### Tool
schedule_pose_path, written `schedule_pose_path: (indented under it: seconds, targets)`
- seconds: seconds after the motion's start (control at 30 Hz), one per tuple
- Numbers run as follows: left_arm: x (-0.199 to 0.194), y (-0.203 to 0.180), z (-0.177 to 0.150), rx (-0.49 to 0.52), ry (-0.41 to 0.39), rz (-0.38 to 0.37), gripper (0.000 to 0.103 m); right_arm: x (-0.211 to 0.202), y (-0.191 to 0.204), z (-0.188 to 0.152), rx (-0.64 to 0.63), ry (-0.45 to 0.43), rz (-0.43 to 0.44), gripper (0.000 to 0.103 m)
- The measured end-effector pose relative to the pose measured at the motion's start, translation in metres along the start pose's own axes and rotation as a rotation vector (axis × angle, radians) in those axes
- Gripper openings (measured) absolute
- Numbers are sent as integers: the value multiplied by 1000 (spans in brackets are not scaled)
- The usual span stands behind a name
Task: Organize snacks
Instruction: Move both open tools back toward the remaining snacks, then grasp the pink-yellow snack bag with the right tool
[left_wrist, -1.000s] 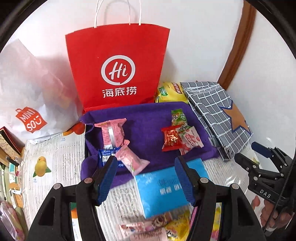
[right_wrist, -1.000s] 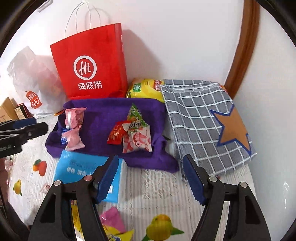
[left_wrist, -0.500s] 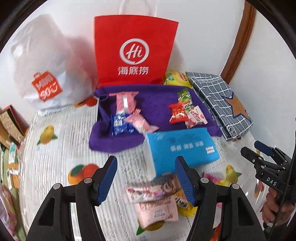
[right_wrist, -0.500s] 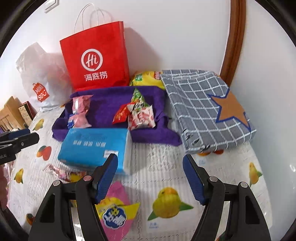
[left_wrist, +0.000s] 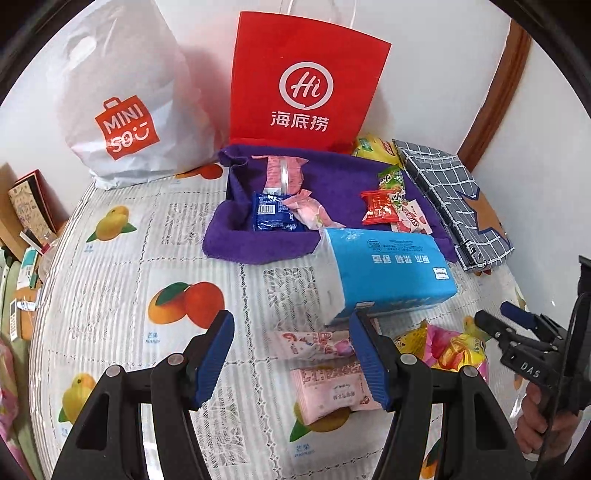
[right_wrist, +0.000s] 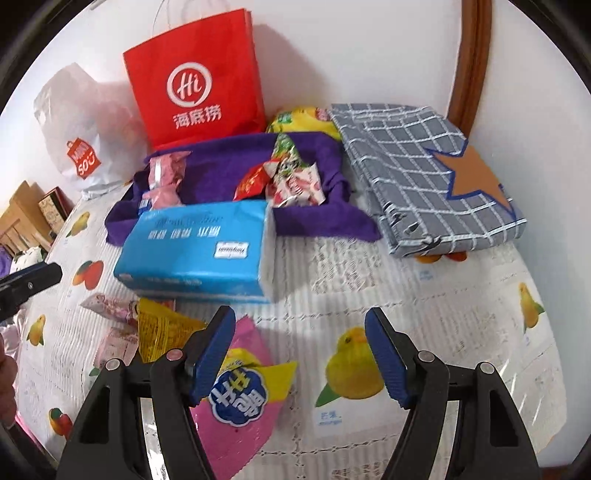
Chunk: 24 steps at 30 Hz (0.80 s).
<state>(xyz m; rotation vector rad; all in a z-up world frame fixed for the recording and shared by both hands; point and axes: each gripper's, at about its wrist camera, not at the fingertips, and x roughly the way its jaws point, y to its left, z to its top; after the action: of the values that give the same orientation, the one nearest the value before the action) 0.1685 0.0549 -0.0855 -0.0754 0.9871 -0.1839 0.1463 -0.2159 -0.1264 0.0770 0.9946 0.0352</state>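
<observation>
Left wrist view first: the fruit-printed tablecloth (left_wrist: 122, 280) fills most of the frame, with the red paper bag (left_wrist: 303, 81) and white plastic bag (left_wrist: 122, 96) standing against the wall, far ahead of the tongs. Ahead of the left gripper (left_wrist: 291, 360), between it and the red bag, sits the purple cloth tray (left_wrist: 240, 243), where sorted snacks evidently go. It already holds two clusters: on its left side a pink striped packet (left_wrist: 284, 173), a blue packet (left_wrist: 273, 216) and a pink candy (left_wrist: 312, 214); on its right side a red candy (left_wrist: 378, 208), with green and pink-white wrappers touching it. That part looks done.

The blue tissue pack (left_wrist: 391, 273) lies just beyond the left gripper's right fingertip, leaning on the tray's near edge. It is likely not a snack, and it stands between the loose snacks and the tray. The grey checked fabric box (right_wrist: 424, 166) sits ahead and to the right of the right gripper (right_wrist: 299, 356), beside the tray, a yellow bag (right_wrist: 299, 118) behind it.

Still to sort, by my judgement: the pink-and-yellow packet (right_wrist: 240, 398) under the right gripper's left finger, a yellow wrapper (right_wrist: 162, 328) left of that, and two pale pink packets (left_wrist: 332, 387) between and just below the left gripper's fingers. So roughly half of the job remains.

Both tongs stand moderately wide and empty; no pad presses on anything.
</observation>
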Motion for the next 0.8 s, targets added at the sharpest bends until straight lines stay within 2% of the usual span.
schedule_pose_path:
  seconds: [0.33,0.53,0.67,0.8]
  targets:
    - [10,11,-4,-18,25,-26,63,26,9,-9,-18,61,11,72]
    - [14,13,-5,-25,32,-38,63,22,-2,-9,1,77,27,72]
    - [15,13,-6,-26,37,-40,63,10,0,-10,-2,70,123,72]
    - [14,12,-4,-24,36,-42,63,4,19,-12,-64,69,155,73]
